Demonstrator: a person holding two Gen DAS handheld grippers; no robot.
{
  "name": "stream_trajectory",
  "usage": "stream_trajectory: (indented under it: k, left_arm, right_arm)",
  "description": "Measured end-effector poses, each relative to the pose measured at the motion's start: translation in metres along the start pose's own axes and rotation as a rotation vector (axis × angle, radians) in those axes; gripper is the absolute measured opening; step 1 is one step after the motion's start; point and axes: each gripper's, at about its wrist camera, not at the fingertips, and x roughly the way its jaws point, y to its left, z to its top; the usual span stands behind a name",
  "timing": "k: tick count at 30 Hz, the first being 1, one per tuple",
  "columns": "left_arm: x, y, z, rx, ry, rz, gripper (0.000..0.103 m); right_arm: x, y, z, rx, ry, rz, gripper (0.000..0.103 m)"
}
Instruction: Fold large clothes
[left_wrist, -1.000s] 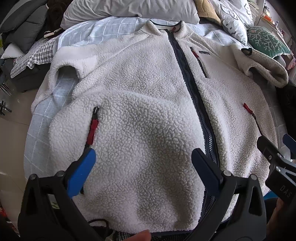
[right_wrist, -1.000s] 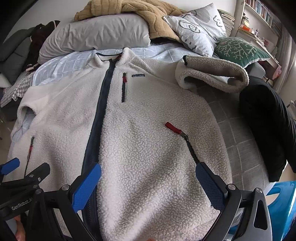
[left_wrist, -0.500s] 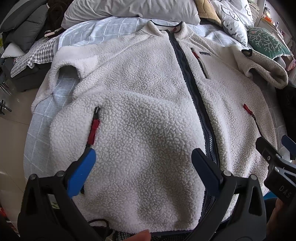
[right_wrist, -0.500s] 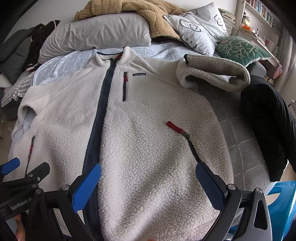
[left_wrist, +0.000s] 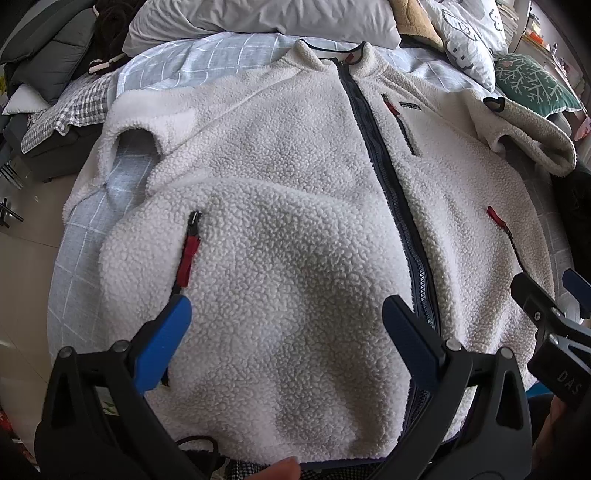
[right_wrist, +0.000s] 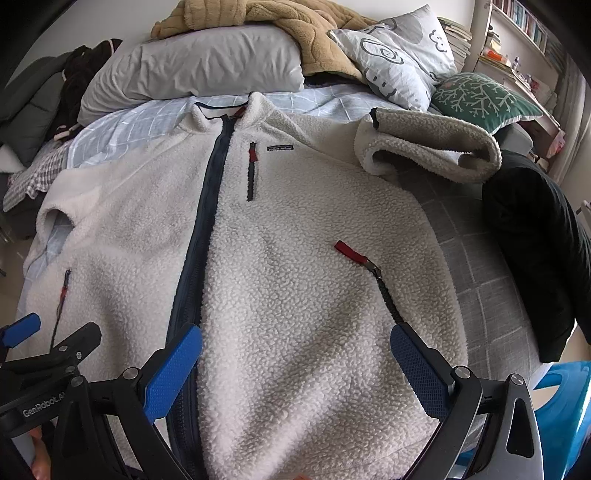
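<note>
A white fleece jacket (left_wrist: 288, 229) (right_wrist: 295, 280) lies front-up on the bed, its dark zipper (left_wrist: 384, 173) (right_wrist: 199, 229) closed and its collar at the far end. One sleeve (right_wrist: 428, 147) is folded over at the right; the other sleeve (left_wrist: 133, 136) bends at the left. My left gripper (left_wrist: 284, 325) hovers open over the hem left of the zipper, nothing between its blue pads. My right gripper (right_wrist: 295, 354) hovers open over the hem right of the zipper. Each gripper shows at the edge of the other's view.
Pillows (right_wrist: 199, 70) and a tan blanket (right_wrist: 280, 18) are heaped at the head of the bed. A black garment (right_wrist: 535, 251) lies at the right edge, with a blue stool (right_wrist: 561, 406) below it. The floor (left_wrist: 22, 280) shows at the left.
Both grippers have edged slightly forward over the jacket's hem; both stay open and the jacket has not moved.
</note>
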Motion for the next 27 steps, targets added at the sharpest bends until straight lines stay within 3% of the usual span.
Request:
stream_trajectory:
  k: [27]
  left_arm:
    - [0.0026, 0.0000, -0.0013, 0.011, -0.002, 0.018, 0.102]
  right_arm:
    - [0.0003, 0.0029, -0.0024, -0.010, -0.004, -0.006, 0.103]
